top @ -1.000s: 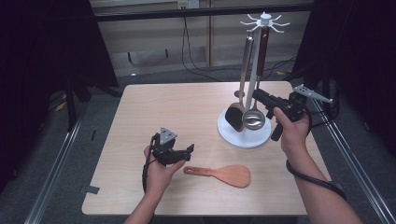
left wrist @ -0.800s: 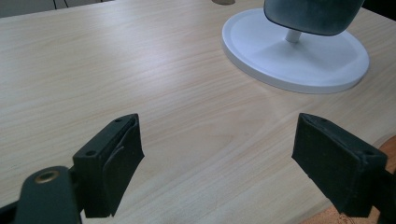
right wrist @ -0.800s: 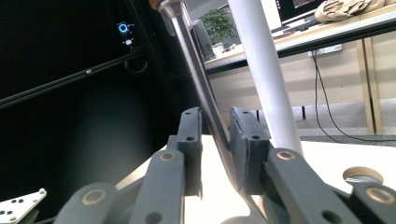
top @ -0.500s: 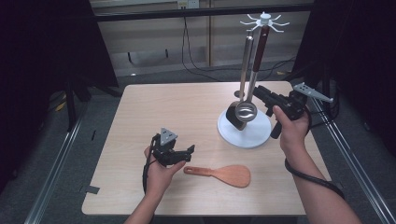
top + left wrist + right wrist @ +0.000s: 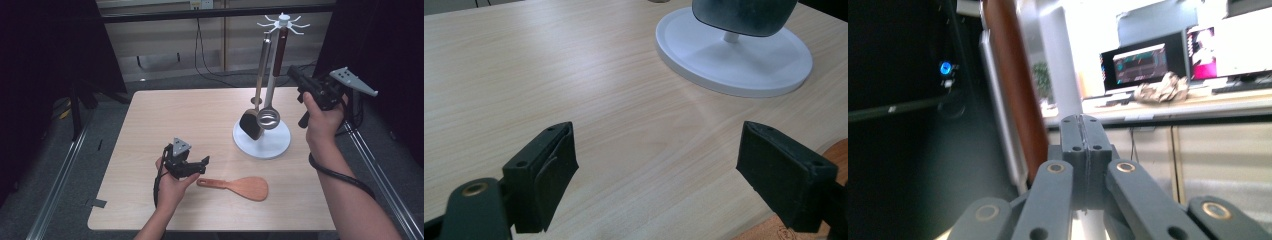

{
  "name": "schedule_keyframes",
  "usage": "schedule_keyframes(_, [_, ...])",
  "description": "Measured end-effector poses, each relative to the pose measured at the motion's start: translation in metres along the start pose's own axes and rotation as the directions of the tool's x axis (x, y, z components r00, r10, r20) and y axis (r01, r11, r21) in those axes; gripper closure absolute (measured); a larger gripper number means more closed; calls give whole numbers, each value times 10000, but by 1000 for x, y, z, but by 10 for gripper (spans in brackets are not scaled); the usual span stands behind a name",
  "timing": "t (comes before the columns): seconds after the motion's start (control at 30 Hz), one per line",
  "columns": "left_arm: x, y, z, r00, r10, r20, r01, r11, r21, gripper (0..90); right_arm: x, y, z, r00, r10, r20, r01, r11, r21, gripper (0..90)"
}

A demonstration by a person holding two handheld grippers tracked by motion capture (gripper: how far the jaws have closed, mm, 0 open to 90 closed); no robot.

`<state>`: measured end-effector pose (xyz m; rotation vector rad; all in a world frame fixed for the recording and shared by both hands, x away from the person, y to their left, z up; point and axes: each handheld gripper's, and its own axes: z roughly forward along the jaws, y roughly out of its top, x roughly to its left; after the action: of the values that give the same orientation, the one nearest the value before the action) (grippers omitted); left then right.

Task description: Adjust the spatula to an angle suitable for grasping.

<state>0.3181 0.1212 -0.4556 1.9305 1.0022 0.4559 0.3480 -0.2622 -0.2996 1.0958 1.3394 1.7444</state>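
The wooden rice paddle point(image 5: 239, 186) lay flat on the worktop point(image 5: 165, 120), near its front edge, handle pointing toward the left gripper point(image 5: 199, 164). It looked light, stiff and smooth, so the narrow handle seemed the best place to take hold, pinched across its flat faces; lying so low, it might skate when nudged. The left gripper hovered just beside the handle end with its jaws spread wide, nothing between them. Farther back stood the white utensil stand point(image 5: 262, 142), a black spatula point(image 5: 251, 125) and a steel ladle point(image 5: 268, 119) hanging from it. The right gripper point(image 5: 294, 75), jaws pressed together and empty, was raised beside the stand's upper part.
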Motion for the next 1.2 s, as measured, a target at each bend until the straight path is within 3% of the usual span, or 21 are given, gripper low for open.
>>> schedule_keyframes(0.1, [0,0,-1,10000,81,12,-81,10000,59,159,2,13,4,9999,-7,161,13,9993,-380,900])
schedule_keyframes(0.27, [1,0,0,9999,151,30,-151,9999,75,159,1,30,7,9985,455,290,-419,9927,-1131,900])
schedule_keyframes(0.6, [-1,1,0,9996,260,66,-261,9997,10,159,6,47,15,9993,139,352,-78,9860,-1667,900])
schedule_keyframes(0.7, [-1,1,1,9997,260,38,-260,9997,8,159,7,52,15,9991,292,309,-229,9817,-1889,900])
schedule_keyframes(1.03, [-1,2,0,9995,319,19,-319,9995,23,159,16,48,16,9994,282,-185,-311,9825,-1837,900])
schedule_keyframes(1.1, [-1,1,0,9995,303,32,-303,9995,7,159,18,48,15,9997,-24,-227,-15,9850,-1723,900])
schedule_keyframes(1.2, [0,1,0,9992,387,17,-387,9992,84,159,21,48,16,9994,-47,-334,-9,9861,-1661,900])
